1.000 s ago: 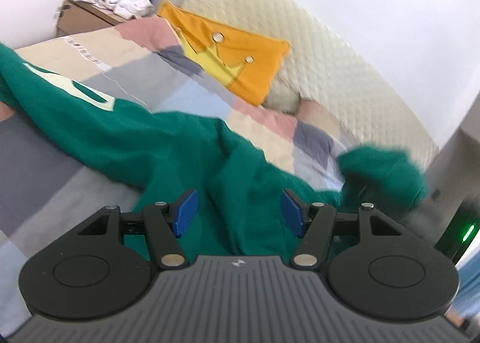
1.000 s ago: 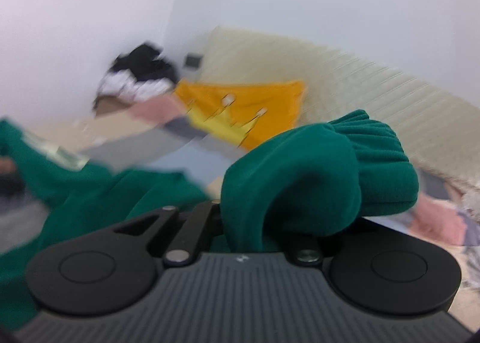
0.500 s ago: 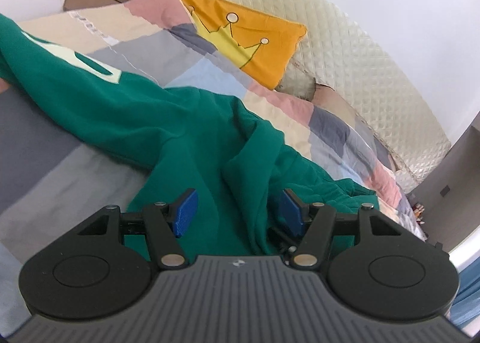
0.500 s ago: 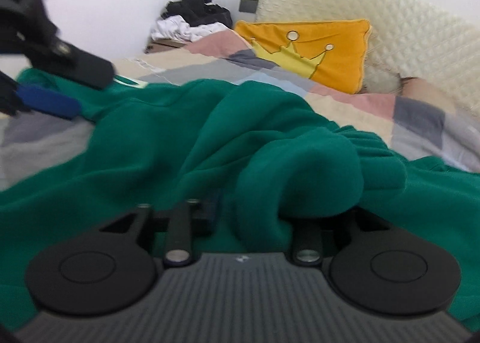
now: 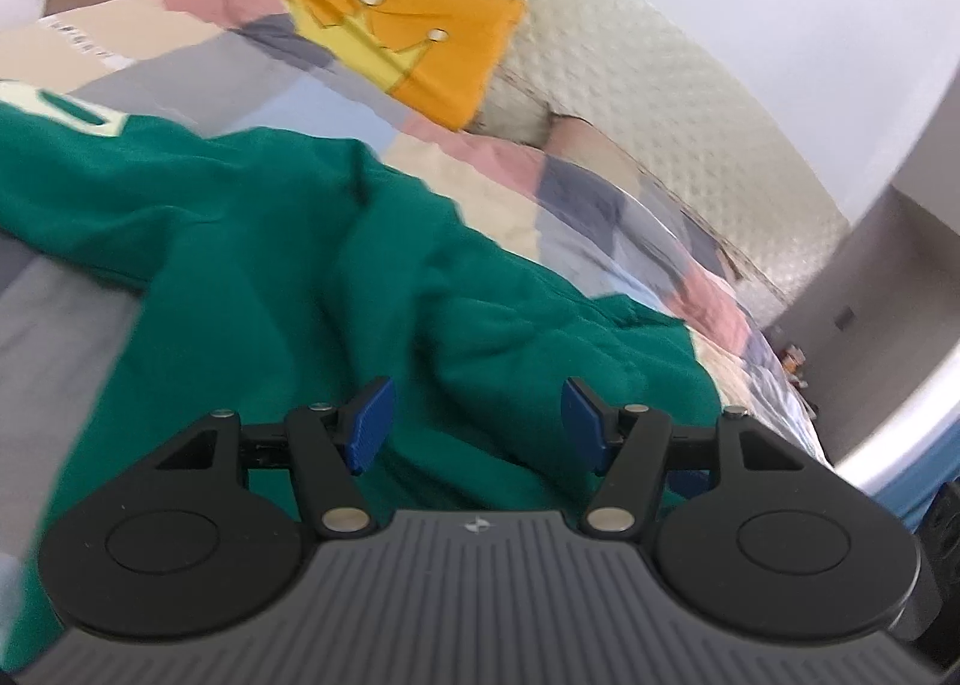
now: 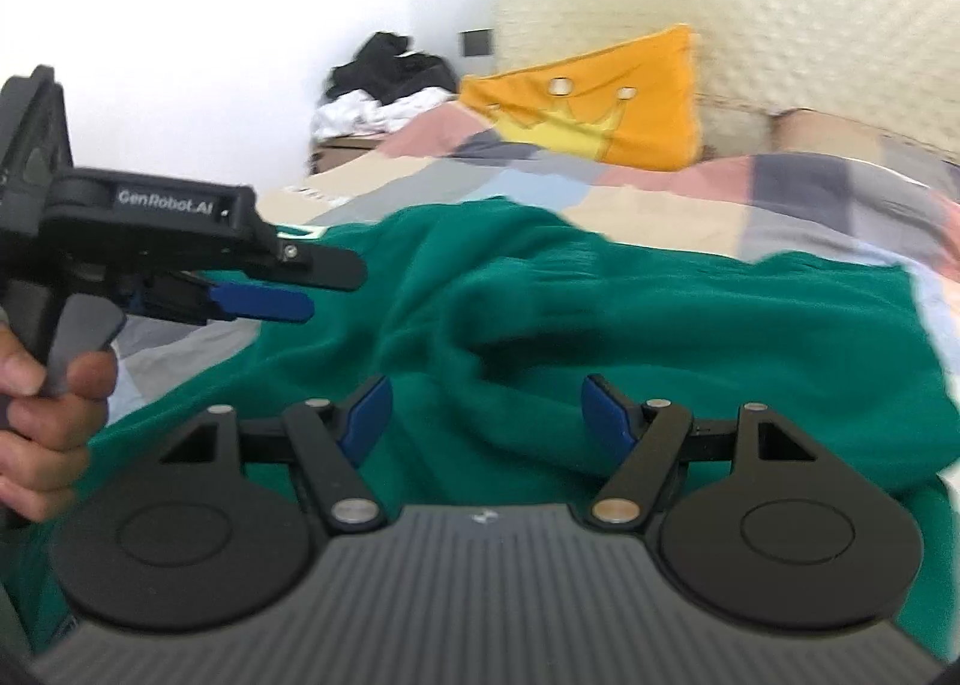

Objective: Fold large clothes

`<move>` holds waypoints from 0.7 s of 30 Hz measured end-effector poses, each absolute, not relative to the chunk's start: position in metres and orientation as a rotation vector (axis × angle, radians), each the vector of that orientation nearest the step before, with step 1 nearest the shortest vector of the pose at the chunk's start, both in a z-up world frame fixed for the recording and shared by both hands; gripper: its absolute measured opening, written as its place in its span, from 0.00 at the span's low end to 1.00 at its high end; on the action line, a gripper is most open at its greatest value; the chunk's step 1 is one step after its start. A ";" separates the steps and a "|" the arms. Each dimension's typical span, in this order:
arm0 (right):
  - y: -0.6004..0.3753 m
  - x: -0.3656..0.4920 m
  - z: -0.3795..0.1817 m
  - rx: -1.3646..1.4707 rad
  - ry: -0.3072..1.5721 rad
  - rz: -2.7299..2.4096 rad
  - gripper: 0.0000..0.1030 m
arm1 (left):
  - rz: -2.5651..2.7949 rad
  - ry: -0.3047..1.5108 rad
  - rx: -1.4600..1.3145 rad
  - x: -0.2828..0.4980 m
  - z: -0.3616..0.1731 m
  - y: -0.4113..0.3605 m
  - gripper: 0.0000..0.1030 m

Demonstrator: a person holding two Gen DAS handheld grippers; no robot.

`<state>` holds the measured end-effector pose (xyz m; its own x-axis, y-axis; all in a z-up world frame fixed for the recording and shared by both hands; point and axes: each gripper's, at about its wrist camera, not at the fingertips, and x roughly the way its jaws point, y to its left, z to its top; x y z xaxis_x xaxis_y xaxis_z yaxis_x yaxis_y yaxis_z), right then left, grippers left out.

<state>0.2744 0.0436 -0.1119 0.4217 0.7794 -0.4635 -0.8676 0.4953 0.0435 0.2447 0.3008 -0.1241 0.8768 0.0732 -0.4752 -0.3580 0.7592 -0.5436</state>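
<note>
**Right wrist view: two grippers over one green garment**

Right wrist view shows one green sweatshirt [image 6: 600, 313] lying rumpled across a patchwork bedspread [image 6: 780, 187]. The right gripper [image 6: 486, 415] hangs just above it, its two blue pads [image 6: 606, 415] spreading apart with nothing pinched between them; green cloth lies below the gap. At the left edge one hand [image 6: 42, 415] holds the left gripper [image 6: 288, 289], seen side-on.

From the left wrist, the left gripper [image 5: 477, 424] stands roughly halfway open, two blue pads clear of the fabric, gripping nothing. The sweatshirt [image 5: 288, 241] carries one pale printed mark [image 5: 66, 109] near the left edge.

One orange cushion [image 5: 408, 37] with a yellow crown leans on one cream quilted headboard [image 5: 630, 85]. One heap of black and white clothes [image 6: 384, 91] sits beyond the bed.
</note>
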 end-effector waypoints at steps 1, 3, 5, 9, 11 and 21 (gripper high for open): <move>0.034 0.278 -0.110 -0.200 0.453 1.017 0.70 | 0.238 0.451 -0.652 0.249 -0.123 0.294 0.66; 0.020 0.286 -0.109 -0.149 0.452 0.972 0.70 | 0.234 0.450 -0.567 0.257 -0.119 0.275 0.67; 0.010 0.299 -0.110 -0.106 0.462 0.914 0.70 | 0.251 0.458 -0.461 0.262 -0.118 0.258 0.71; 0.004 0.324 -0.121 -0.061 0.507 0.844 0.69 | 0.255 0.481 -0.358 0.274 -0.123 0.241 0.75; 0.003 0.332 -0.127 -0.054 0.515 0.826 0.68 | 0.249 0.483 -0.354 0.281 -0.125 0.237 0.77; 0.007 0.364 -0.160 -0.013 0.590 0.808 0.56 | 0.388 0.580 -0.390 0.311 -0.156 0.251 0.79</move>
